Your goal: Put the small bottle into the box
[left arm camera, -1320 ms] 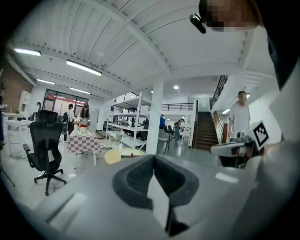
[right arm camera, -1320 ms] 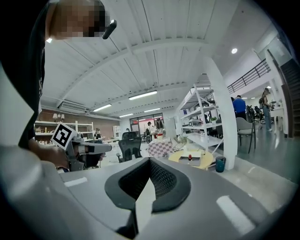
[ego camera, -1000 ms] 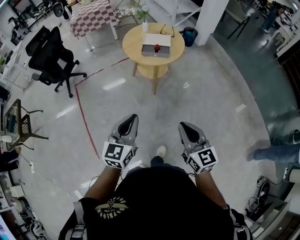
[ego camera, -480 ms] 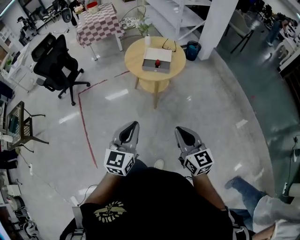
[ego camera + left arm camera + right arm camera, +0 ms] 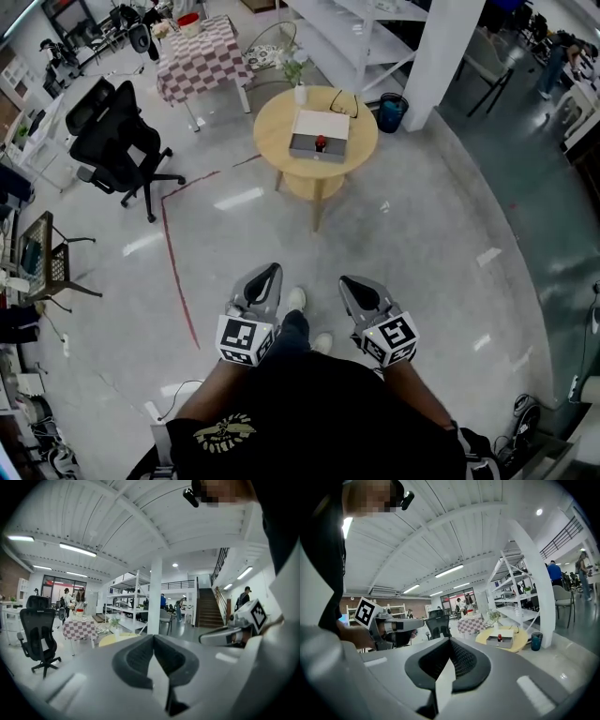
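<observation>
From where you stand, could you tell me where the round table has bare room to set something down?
Bare wood lies left of the box, toward the round table's rim, and along its near edge. The far side is crowded by the vase and a dark cord.

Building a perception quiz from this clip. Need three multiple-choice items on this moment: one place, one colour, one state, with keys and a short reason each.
1. Where does the box stand?
A. on the floor
B. on the round table
C. on the office chair

2. What colour is the bin beside the pillar?
A. red
B. yellow
C. blue

3. How do the left hand-held gripper and the right hand-held gripper stand?
A. both shut, nothing between the jaws
B. both wide open
C. one open, one shut

Key:
1 B: the head view shows the box on the tabletop.
2 C: it shows blue in the right gripper view.
3 A: each gripper view shows its jaws together with nothing held.
</observation>
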